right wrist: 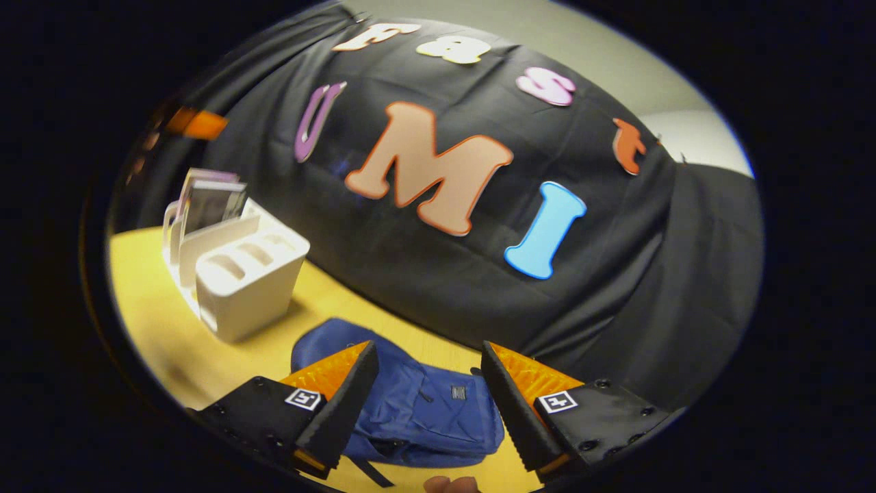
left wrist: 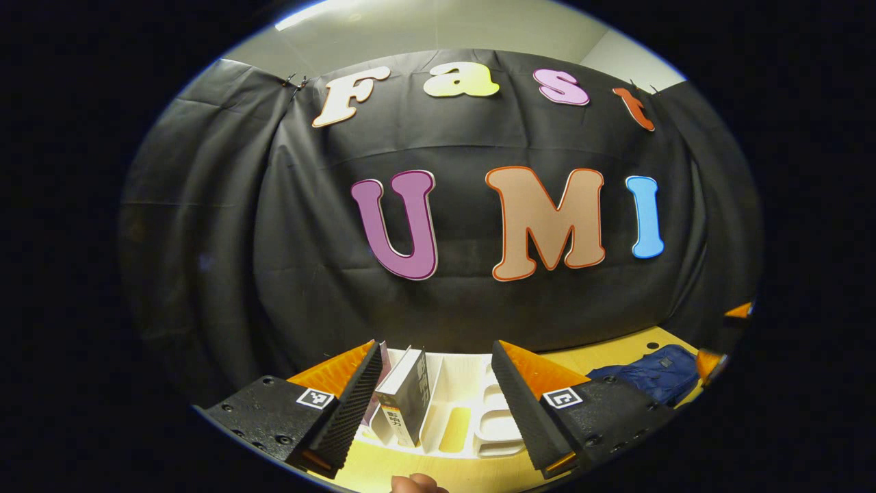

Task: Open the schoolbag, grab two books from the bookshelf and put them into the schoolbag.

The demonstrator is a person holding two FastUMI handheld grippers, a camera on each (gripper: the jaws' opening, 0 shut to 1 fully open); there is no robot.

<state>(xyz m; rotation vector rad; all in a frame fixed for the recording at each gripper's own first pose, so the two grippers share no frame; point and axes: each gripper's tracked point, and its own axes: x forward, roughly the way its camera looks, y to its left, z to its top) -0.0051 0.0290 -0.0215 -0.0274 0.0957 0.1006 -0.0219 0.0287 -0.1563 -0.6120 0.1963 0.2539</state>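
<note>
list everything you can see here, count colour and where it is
schoolbag: 1, blue, lying on the table ahead of the right gripper
bookshelf: 1, white, slotted, on the table left of the schoolbag
books: at least 2, one dark with a white spine, one pale behind it, upright in the bookshelf
table: 1, yellow wood
left gripper: 1, open, fingers either side of the books
right gripper: 1, open, above the schoolbag
person's fingertips: at the bottom edge of each view

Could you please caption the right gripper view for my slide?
Open right hand-held gripper above blue schoolbag lying beside white bookshelf.
</note>
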